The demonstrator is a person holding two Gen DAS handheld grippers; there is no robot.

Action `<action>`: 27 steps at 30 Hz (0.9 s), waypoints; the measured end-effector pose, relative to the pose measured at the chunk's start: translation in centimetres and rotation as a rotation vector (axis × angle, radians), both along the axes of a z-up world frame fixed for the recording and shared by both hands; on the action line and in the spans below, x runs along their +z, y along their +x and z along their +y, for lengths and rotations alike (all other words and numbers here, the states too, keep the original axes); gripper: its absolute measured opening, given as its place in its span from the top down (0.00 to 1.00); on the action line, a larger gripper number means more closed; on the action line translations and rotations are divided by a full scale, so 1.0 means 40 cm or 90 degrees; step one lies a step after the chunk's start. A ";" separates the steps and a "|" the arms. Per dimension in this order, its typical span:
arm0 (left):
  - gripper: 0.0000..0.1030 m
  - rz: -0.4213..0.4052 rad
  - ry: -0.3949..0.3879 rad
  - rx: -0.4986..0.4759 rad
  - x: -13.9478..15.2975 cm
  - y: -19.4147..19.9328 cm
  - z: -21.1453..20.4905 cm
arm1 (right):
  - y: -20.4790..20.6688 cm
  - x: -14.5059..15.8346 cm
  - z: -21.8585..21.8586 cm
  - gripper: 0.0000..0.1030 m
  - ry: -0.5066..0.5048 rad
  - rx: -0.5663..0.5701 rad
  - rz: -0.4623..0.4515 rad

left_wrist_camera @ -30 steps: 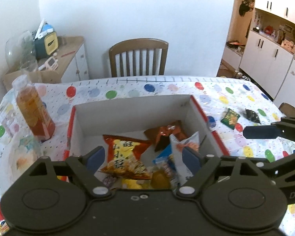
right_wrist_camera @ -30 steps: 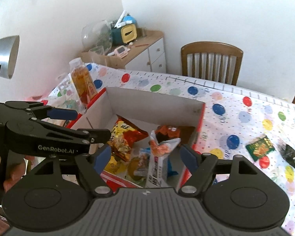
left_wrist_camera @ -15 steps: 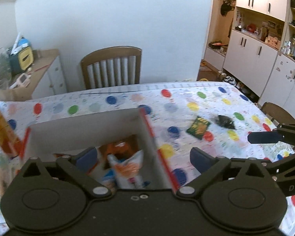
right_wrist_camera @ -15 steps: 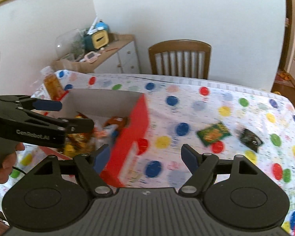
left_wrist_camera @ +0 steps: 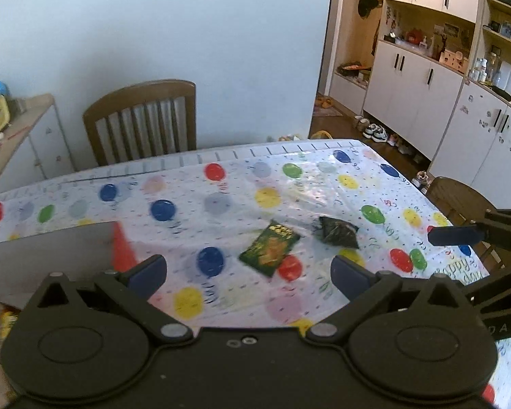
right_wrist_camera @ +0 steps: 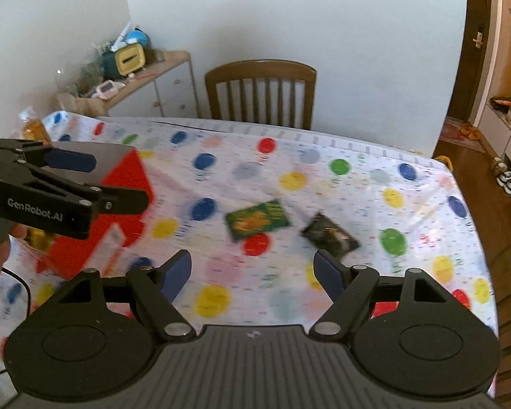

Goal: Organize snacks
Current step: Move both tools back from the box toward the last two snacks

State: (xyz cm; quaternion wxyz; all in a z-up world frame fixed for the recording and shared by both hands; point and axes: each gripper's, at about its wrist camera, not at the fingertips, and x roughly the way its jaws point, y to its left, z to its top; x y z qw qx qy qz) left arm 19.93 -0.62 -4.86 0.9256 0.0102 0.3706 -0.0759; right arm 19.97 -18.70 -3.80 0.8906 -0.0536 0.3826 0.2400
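two snack packets, a green packet (left_wrist_camera: 269,247) and a dark packet (left_wrist_camera: 338,232), lie on the spotted tablecloth (left_wrist_camera: 242,184) beside the red box (right_wrist_camera: 126,184); left gripper (left_wrist_camera: 248,271) and right gripper (right_wrist_camera: 252,269) hover wide apart, empty.

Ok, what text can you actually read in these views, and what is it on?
"GenRobot.AI": on the side of the left gripper, seen from the right wrist camera.
"DAS": partial letters on the right gripper body, cut off at the frame edge in the left wrist view.
Green packet: gold print, too blurred to read.
Dark packet: print unreadable.
Tablecloth: green lettering near its right edge, too distorted to read.
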 end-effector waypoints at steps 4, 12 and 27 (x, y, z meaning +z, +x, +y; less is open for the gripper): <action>0.01 0.011 -0.001 -0.002 -0.023 0.056 -0.042 | 0.058 -0.028 -0.052 0.23 -0.015 0.002 0.005; 0.01 0.038 0.022 -0.008 -0.090 0.160 -0.094 | 0.167 -0.079 -0.117 0.24 -0.037 0.024 0.019; 0.06 0.111 0.046 -0.017 -0.232 0.319 -0.121 | 0.333 -0.196 -0.095 0.24 -0.072 0.105 0.054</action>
